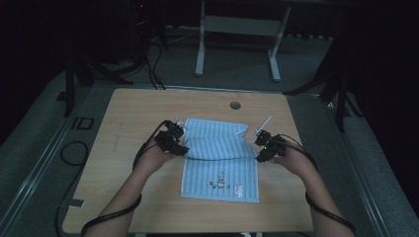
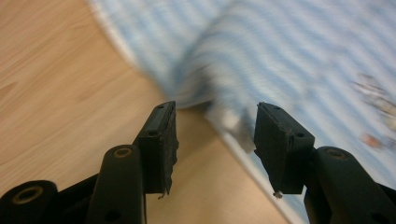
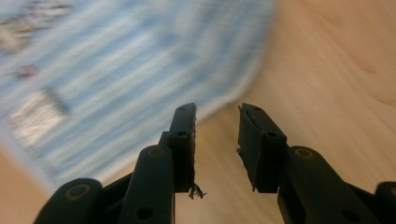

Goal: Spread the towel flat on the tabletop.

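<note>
Work in hand: we are folding the blue striped towel point(image 1: 221, 160) on the wooden table point(image 1: 133, 113), as we judge from how the cloth lies.
Where the towel is: it lies flat near the middle of the table, its far part doubled toward us so a raised fold point(image 1: 217, 148) crosses it from side to side; the printed near part point(image 1: 222, 183) stays a single layer.
Left gripper point(image 1: 179, 143): in the high view it sits at the left end of the fold; in the left gripper view point(image 2: 215, 140) its jaws stand apart with nothing pinched, the towel's edge lying just ahead of them.
Right gripper point(image 1: 262, 146): it sits at the right end of the fold; in the right gripper view point(image 3: 217, 144) we see a clear gap between the jaws, bare wood in it and the cloth just beyond.
Done so far: we judge the first fold laid and let go.
Left to do: the fold looks puffy, not pressed; a further fold probably remains.
Unclear: both gripper views are blurred, so we cannot tell how well the edges line up.
</note>
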Available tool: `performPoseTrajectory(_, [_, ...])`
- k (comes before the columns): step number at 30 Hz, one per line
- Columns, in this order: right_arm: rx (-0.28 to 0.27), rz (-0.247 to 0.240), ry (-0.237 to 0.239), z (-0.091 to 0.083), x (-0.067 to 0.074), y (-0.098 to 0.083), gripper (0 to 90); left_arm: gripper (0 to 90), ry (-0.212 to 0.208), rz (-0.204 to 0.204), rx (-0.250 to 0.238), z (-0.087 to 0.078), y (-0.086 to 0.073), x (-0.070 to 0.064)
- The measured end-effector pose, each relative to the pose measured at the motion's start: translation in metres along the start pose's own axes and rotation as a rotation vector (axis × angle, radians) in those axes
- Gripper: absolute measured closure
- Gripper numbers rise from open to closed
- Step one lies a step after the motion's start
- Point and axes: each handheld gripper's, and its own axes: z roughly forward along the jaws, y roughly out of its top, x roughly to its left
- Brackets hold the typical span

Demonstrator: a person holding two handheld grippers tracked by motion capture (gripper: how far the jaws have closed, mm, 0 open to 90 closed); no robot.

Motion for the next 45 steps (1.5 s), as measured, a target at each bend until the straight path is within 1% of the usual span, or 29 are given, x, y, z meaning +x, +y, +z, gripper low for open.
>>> performPoseTrajectory(2, [0.000,-0.033,0.011,0.000,0.012,-0.003,64.6,48.8,0.002,0.049,0.009,-0.006,-0.006,-0.011])
performPoseTrajectory(3, [0.000,-0.054,0.014,0.001,0.018,-0.005,64.4,48.5,0.002,0.049,0.009,-0.006,-0.006,-0.011])
performPoseTrajectory(4, [0.000,-0.054,0.014,0.001,0.018,-0.005,64.4,48.5,0.013,0.043,0.013,-0.010,-0.012,-0.014])
performPoseTrajectory(5, [0.001,-0.081,0.033,0.004,0.032,-0.011,64.4,48.1,0.007,0.035,-0.005,-0.015,-0.021,-0.014])
performPoseTrajectory(6, [0.002,-0.093,0.043,0.006,0.036,-0.013,64.4,48.3,-0.021,0.036,-0.017,-0.017,-0.027,-0.016])
performPoseTrajectory(7, [0.011,-0.109,0.061,0.010,0.042,-0.016,64.5,48.4,-0.021,0.036,-0.017,-0.017,-0.027,-0.016])
performPoseTrajectory(8, [0.018,-0.115,0.067,0.013,0.045,-0.018,64.4,48.6,-0.083,0.047,-0.041,-0.014,-0.036,-0.020])
performPoseTrajectory(9, [0.018,-0.115,0.067,0.013,0.045,-0.018,64.4,49.2,-0.083,0.047,-0.041,-0.014,-0.036,-0.020])
performPoseTrajectory(10, [0.030,-0.129,0.081,0.021,0.053,-0.023,64.0,49.2,-0.131,0.090,-0.019,-0.004,-0.043,-0.031])
performPoseTrajectory(11, [0.033,-0.131,0.087,0.023,0.054,-0.024,63.9,49.1,-0.148,0.111,0.002,0.002,-0.046,-0.038])
performPoseTrajectory(12, [0.033,-0.131,0.087,0.023,0.054,-0.024,63.9,49.1,-0.148,0.111,0.002,0.002,-0.046,-0.038])
performPoseTrajectory(13, [0.044,-0.137,0.100,0.029,0.059,-0.025,62.7,49.1,-0.170,0.156,0.039,0.015,-0.050,-0.049])
performPoseTrajectory(14, [0.054,-0.139,0.103,0.031,0.061,-0.026,61.3,49.0,-0.170,0.156,0.039,0.015,-0.050,-0.049])
performPoseTrajectory(15, [0.057,-0.143,0.101,0.033,0.062,-0.027,61.0,49.0,-0.180,0.187,0.072,0.026,-0.053,-0.058])
performPoseTrajectory(16, [0.060,-0.142,0.101,0.034,0.064,-0.027,60.9,48.9,-0.180,0.187,0.072,0.026,-0.053,-0.058])
performPoseTrajectory(18, [0.064,-0.163,0.100,0.036,0.067,-0.029,60.4,48.9,-0.199,0.211,0.097,0.036,-0.056,-0.064])
performPoseTrajectory(20, [0.069,-0.164,0.103,0.037,0.069,-0.029,60.4,48.9,-0.199,0.211,0.097,0.036,-0.056,-0.064])
performPoseTrajectory(21, [0.080,-0.182,0.101,0.041,0.071,-0.028,60.6,48.9,-0.198,0.192,0.085,0.041,-0.056,-0.065])
performPoseTrajectory(22, [0.082,-0.186,0.099,0.043,0.071,-0.028,60.8,48.9,-0.198,0.192,0.085,0.041,-0.056,-0.065])
performPoseTrajectory(25, [0.076,-0.182,0.097,0.043,0.070,-0.026,61.5,48.9,-0.179,0.197,0.081,0.043,-0.053,-0.064])
performPoseTrajectory(26, [0.077,-0.193,0.081,0.044,0.068,-0.023,61.9,48.9,-0.177,0.188,0.078,0.044,-0.051,-0.063])
performPoseTrajectory(29, [0.082,-0.190,0.078,0.045,0.064,-0.020,61.9,48.9,-0.165,0.172,0.066,0.048,-0.045,-0.058])
performPoseTrajectory(30, [0.082,-0.177,0.072,0.046,0.057,-0.016,61.9,48.8,-0.162,0.165,0.064,0.050,-0.043,-0.056])
performPoseTrajectory(31, [0.082,-0.177,0.072,0.046,0.057,-0.016,61.9,48.8,-0.152,0.166,0.064,0.052,-0.040,-0.054])
performPoseTrajectory(32, [0.078,-0.162,0.074,0.048,0.049,-0.012,61.9,48.3,-0.147,0.160,0.060,0.053,-0.038,-0.053])
performPoseTrajectory(34, [0.080,-0.158,0.071,0.048,0.045,-0.010,61.9,47.8,-0.142,0.160,0.061,0.056,-0.033,-0.051])
performPoseTrajectory(40, [0.096,-0.117,0.063,0.052,0.019,0.005,61.2,47.3,-0.119,0.151,0.074,0.065,-0.016,-0.041])
performPoseTrajectory(43, [0.108,-0.118,0.056,0.053,0.016,0.009,60.4,45.9,-0.113,0.157,0.087,0.064,-0.012,-0.042])
performPoseTrajectory(45, [0.112,-0.140,0.052,0.050,0.018,0.010,59.6,44.3,-0.128,0.184,0.073,0.057,-0.012,-0.045])
